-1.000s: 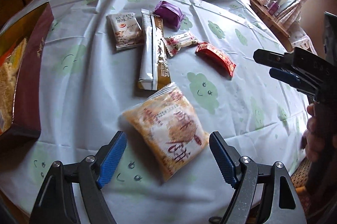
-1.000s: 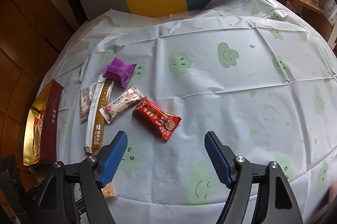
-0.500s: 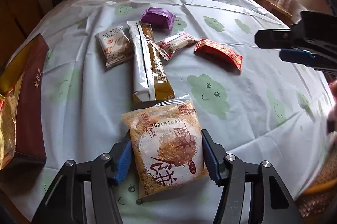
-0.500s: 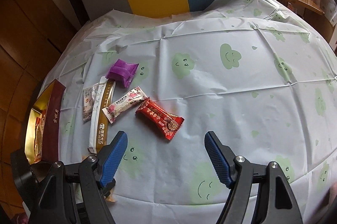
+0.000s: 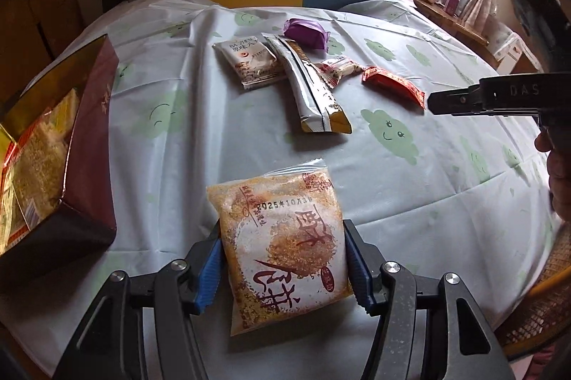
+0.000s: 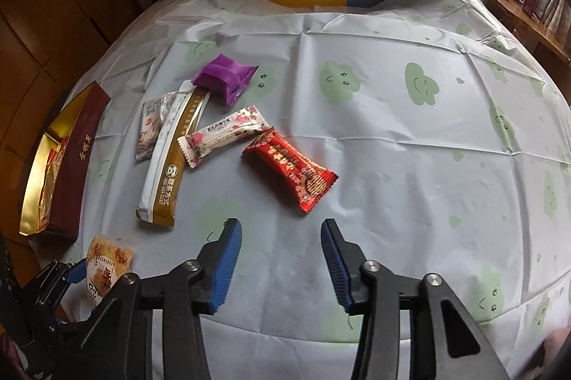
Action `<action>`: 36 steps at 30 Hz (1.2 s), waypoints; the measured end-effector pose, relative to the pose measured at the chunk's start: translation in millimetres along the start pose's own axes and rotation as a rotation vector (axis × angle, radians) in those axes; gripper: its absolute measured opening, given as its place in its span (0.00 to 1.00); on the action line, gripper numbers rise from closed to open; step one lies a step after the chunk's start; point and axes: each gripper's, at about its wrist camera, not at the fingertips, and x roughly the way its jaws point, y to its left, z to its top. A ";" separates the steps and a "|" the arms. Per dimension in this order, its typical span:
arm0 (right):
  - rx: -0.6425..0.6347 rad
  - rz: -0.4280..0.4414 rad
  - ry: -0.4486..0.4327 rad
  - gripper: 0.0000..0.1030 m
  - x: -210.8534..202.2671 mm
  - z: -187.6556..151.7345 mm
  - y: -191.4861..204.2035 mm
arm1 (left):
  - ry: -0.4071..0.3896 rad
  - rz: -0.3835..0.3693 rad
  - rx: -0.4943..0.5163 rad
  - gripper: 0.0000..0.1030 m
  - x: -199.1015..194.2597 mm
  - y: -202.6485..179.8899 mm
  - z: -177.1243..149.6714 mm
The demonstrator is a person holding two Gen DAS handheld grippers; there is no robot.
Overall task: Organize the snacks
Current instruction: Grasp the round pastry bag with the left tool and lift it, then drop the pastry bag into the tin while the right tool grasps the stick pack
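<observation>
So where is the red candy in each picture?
Left wrist view: the red candy lies right of centre, far up the table, just left of the right tool.
Right wrist view: the red candy lies near the middle, just above the gap of the right tool.
Shared landmark: the purple packet, up and left of the candy in both.

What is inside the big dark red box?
The dark red box has a shiny gold lining. Inside lie packets like the orange pastry packet that the left gripper holds. Its wall hides how many, and whatever is underneath them.
</observation>
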 end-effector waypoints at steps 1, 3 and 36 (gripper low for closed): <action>-0.007 0.010 0.006 0.41 1.3 -1.4 2.8 | -0.007 0.001 0.004 0.60 -0.4 -0.4 -1.3; -0.011 0.049 0.018 0.38 3.8 -4.4 9.3 | -0.026 -0.007 0.002 0.59 -0.7 0.6 -3.5; -0.251 0.085 0.186 0.29 44.2 -16.8 74.8 | -0.092 -0.030 0.007 0.59 -6.4 2.3 -13.2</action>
